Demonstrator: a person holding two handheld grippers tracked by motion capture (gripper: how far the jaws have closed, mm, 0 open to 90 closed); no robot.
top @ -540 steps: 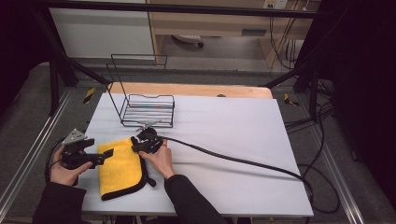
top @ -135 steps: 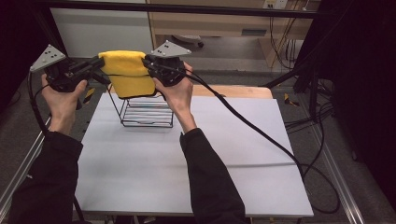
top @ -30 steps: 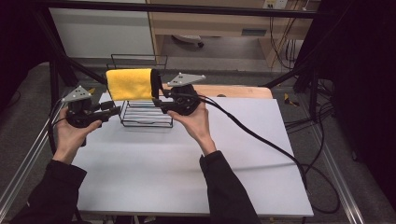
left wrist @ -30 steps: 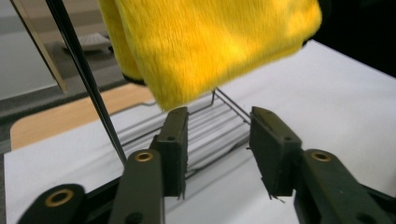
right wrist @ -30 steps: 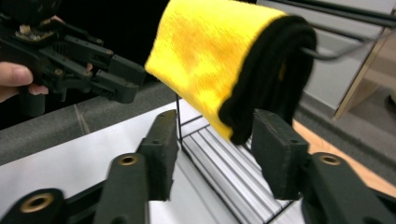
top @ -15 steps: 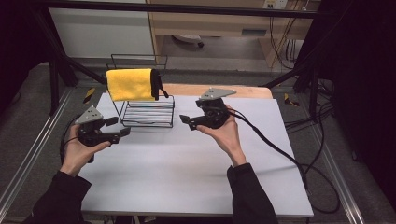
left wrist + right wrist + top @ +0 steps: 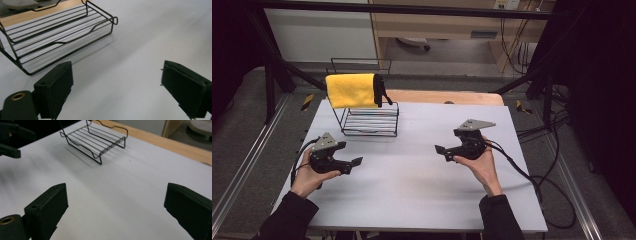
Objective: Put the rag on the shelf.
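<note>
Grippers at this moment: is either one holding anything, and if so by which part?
Nothing is held. The left gripper and right gripper both stand open over the bare table, their jaws having just been opening. The yellow towel hangs over the wire rack.

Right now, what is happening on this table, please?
A person holds a two-jaw gripper in each hand above the white table. The yellow cloth hangs over the top bar of the black wire rack. The left gripper and the right gripper are apart from it, jaws just opened, nothing between them.
</note>
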